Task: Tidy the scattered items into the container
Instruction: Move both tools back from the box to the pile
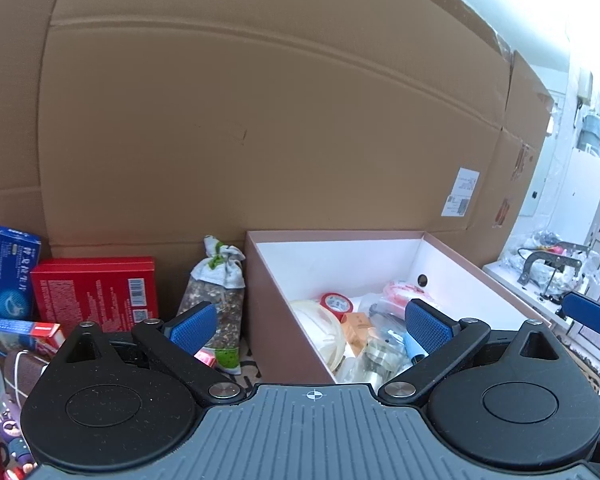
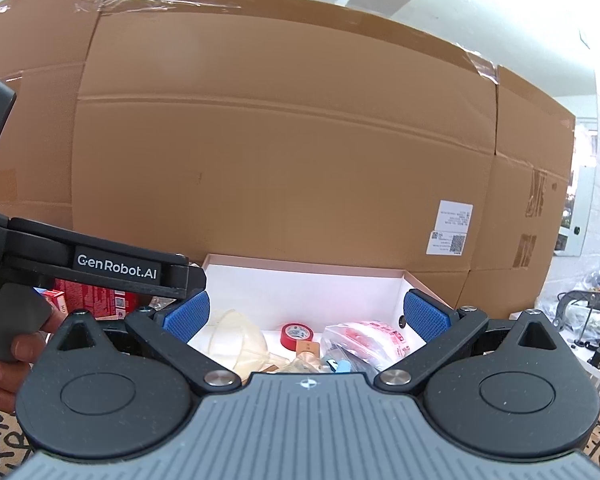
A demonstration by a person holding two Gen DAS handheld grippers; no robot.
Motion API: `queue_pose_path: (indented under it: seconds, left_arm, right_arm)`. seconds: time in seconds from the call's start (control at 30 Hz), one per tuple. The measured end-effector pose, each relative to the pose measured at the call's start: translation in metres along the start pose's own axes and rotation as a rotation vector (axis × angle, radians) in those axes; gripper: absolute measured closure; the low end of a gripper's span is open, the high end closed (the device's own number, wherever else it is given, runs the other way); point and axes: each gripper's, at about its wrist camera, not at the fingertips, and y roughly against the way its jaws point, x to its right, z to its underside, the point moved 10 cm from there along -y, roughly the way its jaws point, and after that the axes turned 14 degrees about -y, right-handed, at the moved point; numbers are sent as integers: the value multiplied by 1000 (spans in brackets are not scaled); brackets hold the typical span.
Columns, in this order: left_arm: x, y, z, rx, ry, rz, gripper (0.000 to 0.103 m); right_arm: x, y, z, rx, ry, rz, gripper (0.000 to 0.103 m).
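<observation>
Left gripper (image 1: 310, 328), jaws wide and empty. The upright clear grain pouch with cloth neck (image 1: 217, 300), long axis vertical, is seen at 11 o'clock, beside the pink open cardboard box (image 1: 260, 304). Right gripper (image 2: 306, 314), equally wide and empty, is held over the box; the left is judged nearer.

"GenRobot.AI" on left gripper (image 2: 118, 269).
</observation>
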Motion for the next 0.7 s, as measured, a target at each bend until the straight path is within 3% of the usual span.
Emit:
queue_pose_path:
  seconds: [0.53,0.7]
  left_arm:
    - [-44,45,31,-6,60,-47,0]
    - [-68,73,63,-19,94,-77,0]
  right_arm:
    - [-65,19,16,-24,91,-93,0]
    - [-92,25,35,-60,113,-149,0]
